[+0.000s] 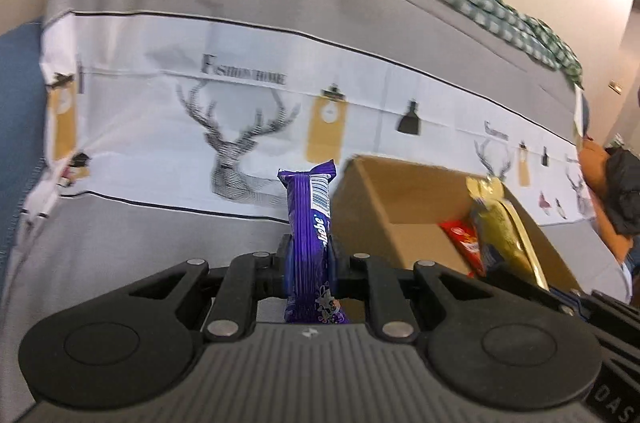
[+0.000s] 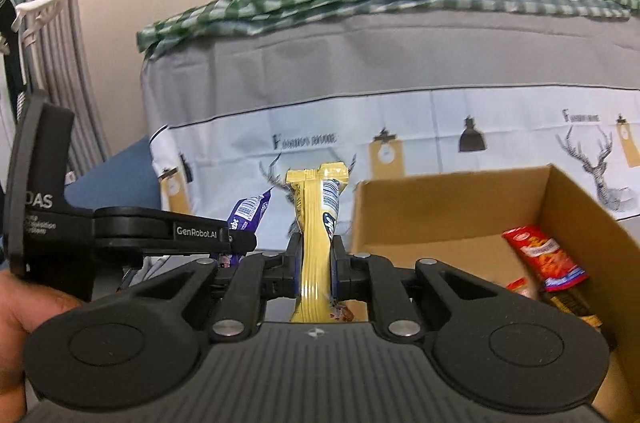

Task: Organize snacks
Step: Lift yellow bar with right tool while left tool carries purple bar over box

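- Left gripper (image 1: 310, 259): clamped on purple bar (image 1: 310, 223), held upright; cardboard box (image 1: 400, 191) at its 3 o'clock.
- Right gripper (image 2: 316, 259): clamped on yellow bar (image 2: 318, 223), upright; box holds red packet (image 2: 544, 255).

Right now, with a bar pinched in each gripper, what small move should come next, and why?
Probably carry the right gripper rightward over the cardboard box and release. Its fingers clamp the yellow bar upright just left of the open box, which already holds red packets. The left gripper, holding the purple bar, sits farther away.
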`<state>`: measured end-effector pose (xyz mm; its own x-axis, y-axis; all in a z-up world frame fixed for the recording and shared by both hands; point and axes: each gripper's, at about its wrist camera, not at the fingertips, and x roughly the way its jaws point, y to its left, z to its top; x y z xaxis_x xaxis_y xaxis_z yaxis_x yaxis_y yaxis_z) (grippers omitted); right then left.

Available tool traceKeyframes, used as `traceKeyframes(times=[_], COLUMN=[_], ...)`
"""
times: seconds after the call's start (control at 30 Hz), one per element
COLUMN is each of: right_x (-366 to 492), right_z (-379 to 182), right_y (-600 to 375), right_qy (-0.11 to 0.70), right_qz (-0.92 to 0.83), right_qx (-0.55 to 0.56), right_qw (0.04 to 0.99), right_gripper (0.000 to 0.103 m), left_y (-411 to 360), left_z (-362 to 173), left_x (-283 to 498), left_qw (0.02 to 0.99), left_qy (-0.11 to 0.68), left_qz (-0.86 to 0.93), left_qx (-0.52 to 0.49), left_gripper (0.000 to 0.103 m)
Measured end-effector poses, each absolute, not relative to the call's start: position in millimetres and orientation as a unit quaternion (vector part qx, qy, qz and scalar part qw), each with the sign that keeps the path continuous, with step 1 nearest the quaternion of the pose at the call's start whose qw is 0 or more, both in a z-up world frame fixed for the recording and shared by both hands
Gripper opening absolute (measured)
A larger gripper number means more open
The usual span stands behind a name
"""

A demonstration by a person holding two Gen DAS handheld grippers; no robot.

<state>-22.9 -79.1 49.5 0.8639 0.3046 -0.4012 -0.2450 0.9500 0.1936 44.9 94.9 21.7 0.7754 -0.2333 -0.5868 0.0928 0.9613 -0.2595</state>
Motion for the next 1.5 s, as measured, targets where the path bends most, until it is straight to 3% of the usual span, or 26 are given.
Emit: traceKeyframes(times=[0.6, 1.5], right_x=[2, 9], right_z=[49, 38], right_y=[-170, -216], right_qy=[0.196, 0.199], right_qz=[0.029, -0.043], right_qx=[0.084, 0.082], right_qw=[0.976, 0.976], right_gripper=[0.013, 0.013], left_y=[17, -36], left_z=[39, 29], left_x=[25, 18], left_qw=[0.948, 0.936], left_qy=[0.255, 0.251], left_qz=[-0.166, -0.245], left_qx=[-0.093, -0.045], left_gripper=[0.018, 0.018])
